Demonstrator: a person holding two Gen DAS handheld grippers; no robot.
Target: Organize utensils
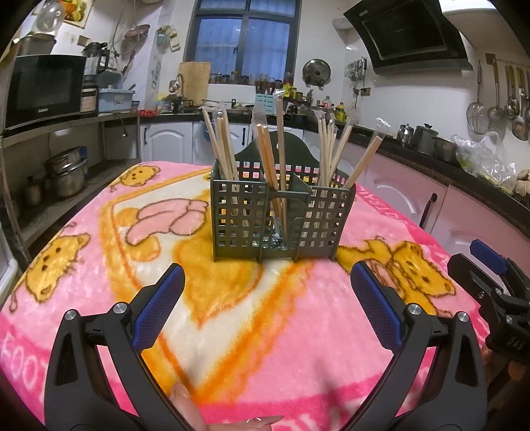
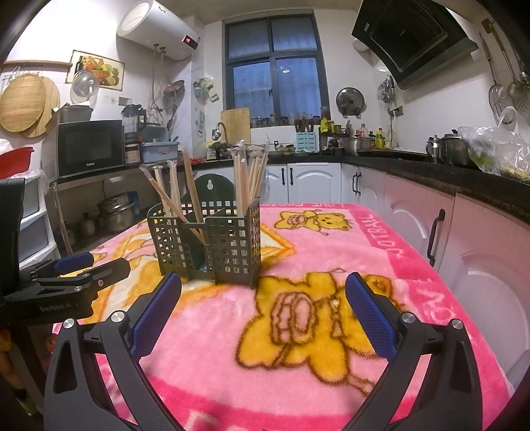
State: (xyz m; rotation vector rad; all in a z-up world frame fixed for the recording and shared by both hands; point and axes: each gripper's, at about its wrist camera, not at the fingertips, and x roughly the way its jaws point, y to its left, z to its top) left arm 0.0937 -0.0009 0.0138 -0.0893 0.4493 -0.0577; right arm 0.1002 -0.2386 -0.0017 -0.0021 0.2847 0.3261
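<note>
We hold both grippers — left (image 1: pixel 266 285) and right (image 2: pixel 263 293) — spread wide and empty, near the caddy (image 1: pixel 281 215) of chopsticks (image 1: pixel 280 146) on the blanket (image 1: pixel 298 331).

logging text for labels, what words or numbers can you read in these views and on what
"BenRobot.AI": left gripper body.
"OTBALL": pink blanket border; its other border letters are cut off.
"Galanz": microwave, small, uncertain.
Water heater red display digits: too blurred.
Range hood brand: too small.
</note>
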